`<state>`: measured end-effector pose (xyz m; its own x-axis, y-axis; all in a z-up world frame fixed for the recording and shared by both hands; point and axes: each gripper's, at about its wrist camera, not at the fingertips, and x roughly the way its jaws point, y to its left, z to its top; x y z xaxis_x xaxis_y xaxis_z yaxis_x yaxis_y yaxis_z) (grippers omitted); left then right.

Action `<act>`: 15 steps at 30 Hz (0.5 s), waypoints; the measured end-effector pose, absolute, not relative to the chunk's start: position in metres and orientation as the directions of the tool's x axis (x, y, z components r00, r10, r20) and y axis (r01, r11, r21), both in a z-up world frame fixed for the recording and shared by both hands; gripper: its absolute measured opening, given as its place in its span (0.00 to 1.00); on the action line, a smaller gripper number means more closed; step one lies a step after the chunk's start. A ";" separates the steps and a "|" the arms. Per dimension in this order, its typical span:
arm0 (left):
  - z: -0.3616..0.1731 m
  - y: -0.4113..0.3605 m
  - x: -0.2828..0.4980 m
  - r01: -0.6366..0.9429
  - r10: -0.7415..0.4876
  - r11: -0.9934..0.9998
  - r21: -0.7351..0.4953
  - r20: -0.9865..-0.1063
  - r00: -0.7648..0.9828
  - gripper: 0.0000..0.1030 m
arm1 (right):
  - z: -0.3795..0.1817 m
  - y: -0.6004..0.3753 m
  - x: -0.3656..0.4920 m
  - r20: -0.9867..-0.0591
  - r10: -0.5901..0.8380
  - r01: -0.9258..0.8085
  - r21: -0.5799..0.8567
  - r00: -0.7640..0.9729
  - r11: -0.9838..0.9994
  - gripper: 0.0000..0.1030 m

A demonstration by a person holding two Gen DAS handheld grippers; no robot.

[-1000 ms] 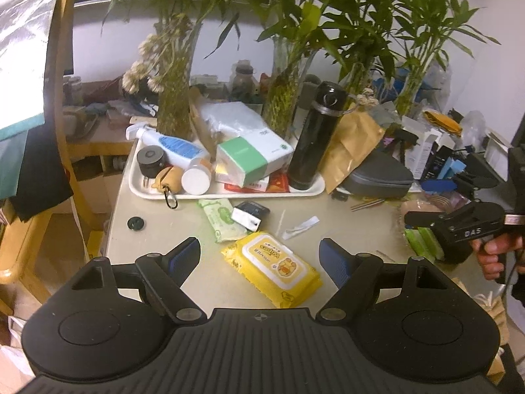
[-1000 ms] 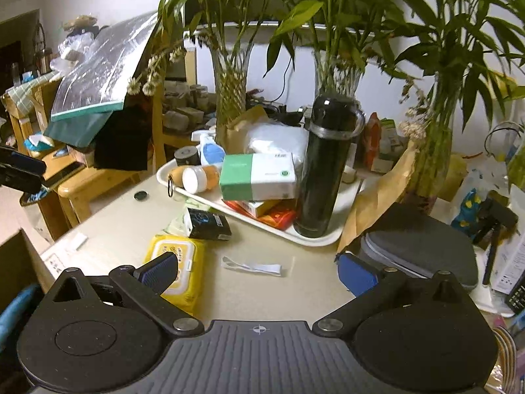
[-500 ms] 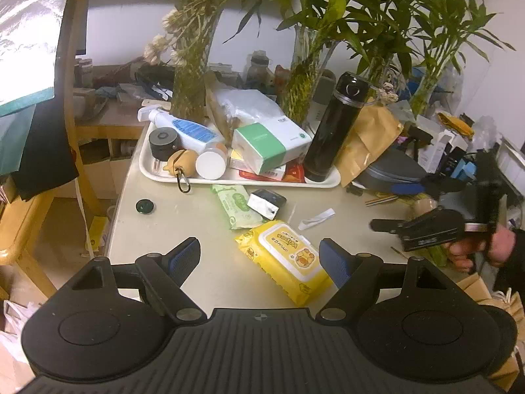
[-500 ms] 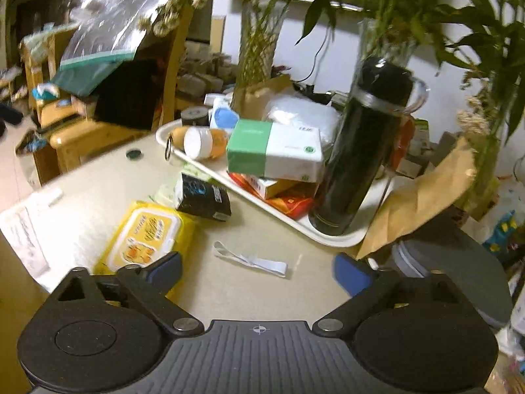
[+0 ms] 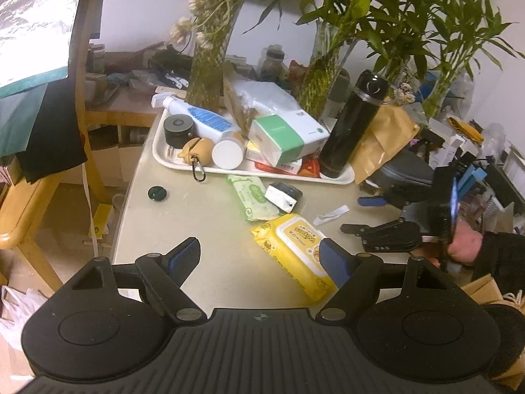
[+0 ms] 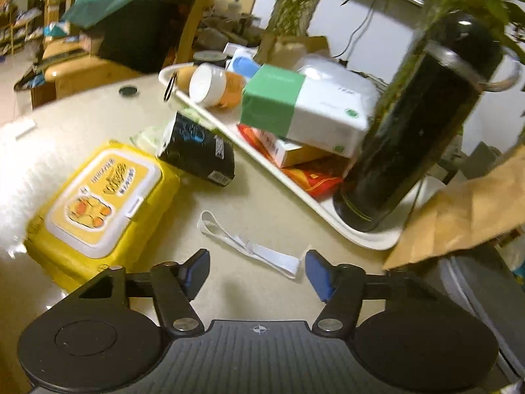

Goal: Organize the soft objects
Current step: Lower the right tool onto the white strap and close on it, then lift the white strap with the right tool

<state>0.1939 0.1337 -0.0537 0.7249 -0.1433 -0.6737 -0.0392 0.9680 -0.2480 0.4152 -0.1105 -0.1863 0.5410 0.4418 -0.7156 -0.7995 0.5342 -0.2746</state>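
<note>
yellow wipes pack (image 5: 297, 248) lies flat on the worktop (image 5: 203, 220), at 6 o'clock from the white tray (image 5: 252, 170), touching a green wipes pack (image 5: 252, 197). left gripper (image 5: 261, 259) and right gripper (image 6: 257, 271) both hover with fingers spread, grasping nothing; a white strip (image 6: 246, 244) lies ahead of the right one.
</note>
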 end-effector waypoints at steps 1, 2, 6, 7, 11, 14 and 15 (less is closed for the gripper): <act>-0.055 0.135 0.194 -0.041 -0.143 0.968 -0.249 -0.676 0.723 0.77 | -0.190 -0.107 0.416 -0.718 0.437 -0.801 -0.284 0.542 0.527 0.59; -0.057 0.136 0.194 -0.043 -0.144 0.967 -0.250 -0.678 0.721 0.77 | -0.194 -0.104 0.417 -0.720 0.433 -0.803 -0.292 0.542 0.520 0.58; -0.060 0.139 0.195 -0.053 -0.140 0.966 -0.253 -0.685 0.714 0.77 | -0.202 -0.095 0.422 -0.709 0.452 -0.806 -0.285 0.542 0.519 0.53; -0.061 0.140 0.195 -0.055 -0.139 0.966 -0.252 -0.687 0.714 0.77 | -0.202 -0.093 0.424 -0.708 0.456 -0.807 -0.277 0.539 0.522 0.50; -0.063 0.143 0.194 -0.061 -0.135 0.966 -0.251 -0.691 0.710 0.77 | -0.203 -0.086 0.434 -0.716 0.471 -0.814 -0.235 0.515 0.532 0.22; -0.063 0.142 0.194 -0.062 -0.135 0.966 -0.252 -0.693 0.708 0.77 | -0.203 -0.083 0.438 -0.727 0.458 -0.804 -0.217 0.512 0.554 0.09; -0.063 0.142 0.194 -0.062 -0.135 0.966 -0.251 -0.694 0.707 0.77 | -0.202 -0.082 0.439 -0.728 0.455 -0.800 -0.214 0.513 0.560 0.07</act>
<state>0.1940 0.1423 -0.0635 0.7072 -0.1350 -0.6940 -0.0622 0.9659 -0.2513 0.4388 -0.0819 -0.2016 0.5131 0.4547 -0.7280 -0.8002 0.5601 -0.2142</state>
